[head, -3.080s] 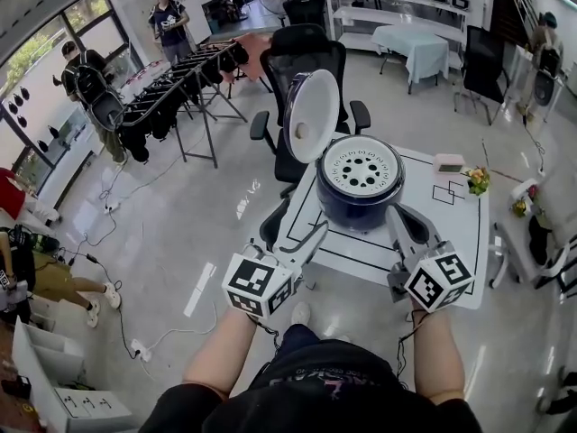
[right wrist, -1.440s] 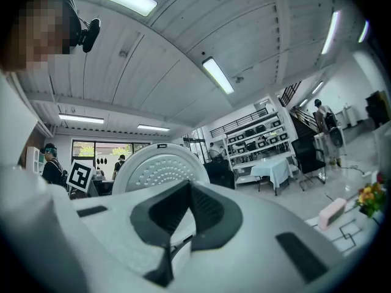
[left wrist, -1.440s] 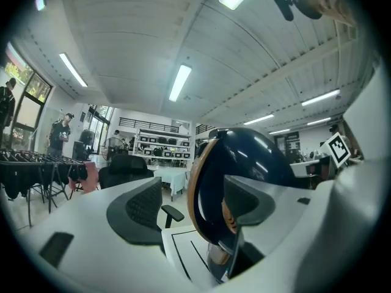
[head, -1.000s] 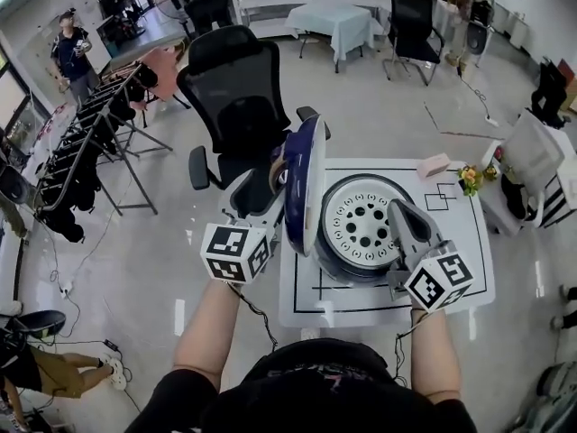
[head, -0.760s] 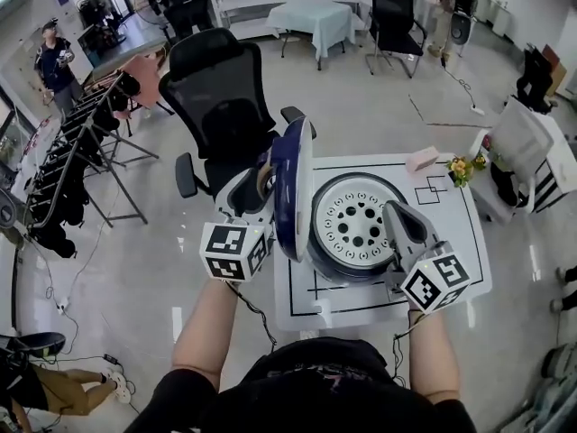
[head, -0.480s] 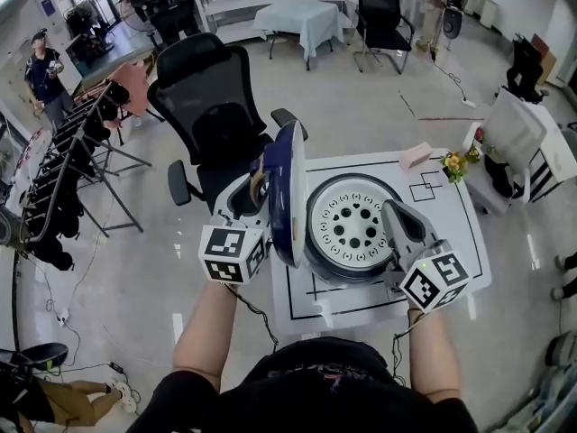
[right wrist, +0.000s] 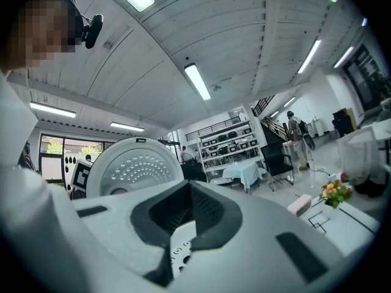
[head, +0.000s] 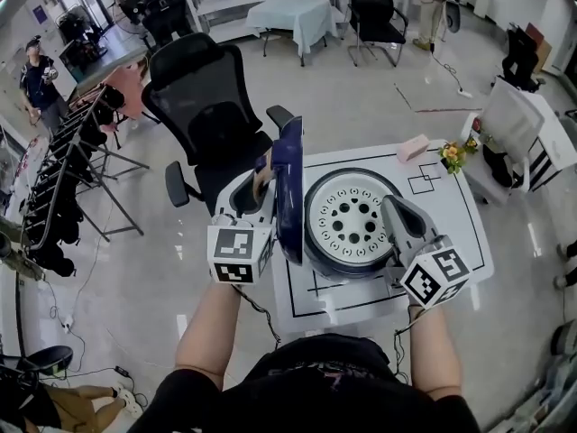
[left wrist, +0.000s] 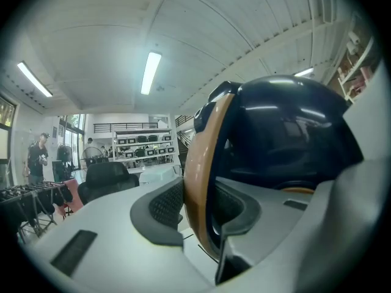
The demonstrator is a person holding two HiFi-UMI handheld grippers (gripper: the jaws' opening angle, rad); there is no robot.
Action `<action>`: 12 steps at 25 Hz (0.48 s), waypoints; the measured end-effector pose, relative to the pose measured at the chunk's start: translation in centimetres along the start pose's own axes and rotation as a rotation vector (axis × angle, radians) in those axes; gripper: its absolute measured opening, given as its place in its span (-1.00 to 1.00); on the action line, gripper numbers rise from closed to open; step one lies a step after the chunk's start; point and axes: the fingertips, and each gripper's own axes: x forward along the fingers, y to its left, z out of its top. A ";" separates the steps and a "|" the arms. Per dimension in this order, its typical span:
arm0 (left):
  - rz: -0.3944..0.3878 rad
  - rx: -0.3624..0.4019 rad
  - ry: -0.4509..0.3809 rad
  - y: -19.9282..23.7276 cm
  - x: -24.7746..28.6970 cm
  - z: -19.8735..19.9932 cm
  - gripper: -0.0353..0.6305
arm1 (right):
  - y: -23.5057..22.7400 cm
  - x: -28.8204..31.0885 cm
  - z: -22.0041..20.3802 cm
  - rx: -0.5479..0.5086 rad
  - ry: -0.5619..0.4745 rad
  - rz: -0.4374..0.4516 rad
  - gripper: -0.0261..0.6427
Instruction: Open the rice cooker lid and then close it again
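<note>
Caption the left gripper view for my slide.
Left gripper, its jaws just closing in, clamps the rim of the upright lid.

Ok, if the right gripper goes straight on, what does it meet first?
Nothing close, it seems: the shut right gripper points level over the cooker, with the lid standing off to its left. Beyond that the way looks free, though depth is hard to judge.
</note>
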 end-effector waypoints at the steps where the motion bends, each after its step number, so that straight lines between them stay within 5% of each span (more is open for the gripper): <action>1: 0.001 0.010 0.004 -0.3 0.1 0.1 -0.55 | -0.1 -0.2 0.0 0.000 -0.003 -0.003 -0.92; 12: 0.000 0.161 0.053 -6.1 2.6 0.3 -0.55 | -3.9 -3.4 0.7 -0.019 -0.047 -0.012 -0.92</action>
